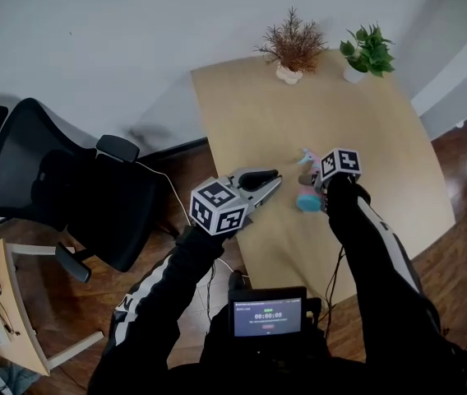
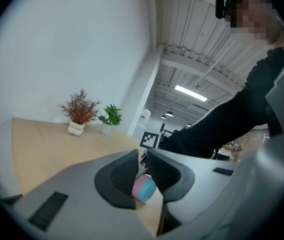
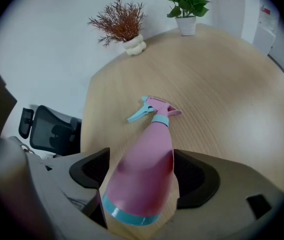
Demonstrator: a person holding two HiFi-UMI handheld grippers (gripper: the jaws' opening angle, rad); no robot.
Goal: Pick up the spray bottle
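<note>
A pink spray bottle [image 3: 147, 169] with a teal base and teal trigger lies on its side on the light wooden table [image 1: 365, 122], nozzle pointing away from me. My right gripper [image 3: 139, 176] points steeply down over it. Its jaws stand wide, one on each side of the bottle's body, and a sliver of wood shows between the pads and the bottle. In the head view that gripper [image 1: 314, 186] covers most of the bottle [image 1: 307, 202]. My left gripper [image 1: 273, 181] hovers level at the table's left edge, shut but for a thin slit and holding nothing. The bottle's base [image 2: 144, 189] shows beyond its tips [image 2: 142, 166].
A dried reddish plant [image 1: 293, 48] and a green potted plant [image 1: 367, 52] stand at the table's far end. A black office chair [image 1: 61, 188] is left of the table on the wood floor. A small screen [image 1: 266, 315] sits at my chest. Another desk [image 1: 3, 319] is at lower left.
</note>
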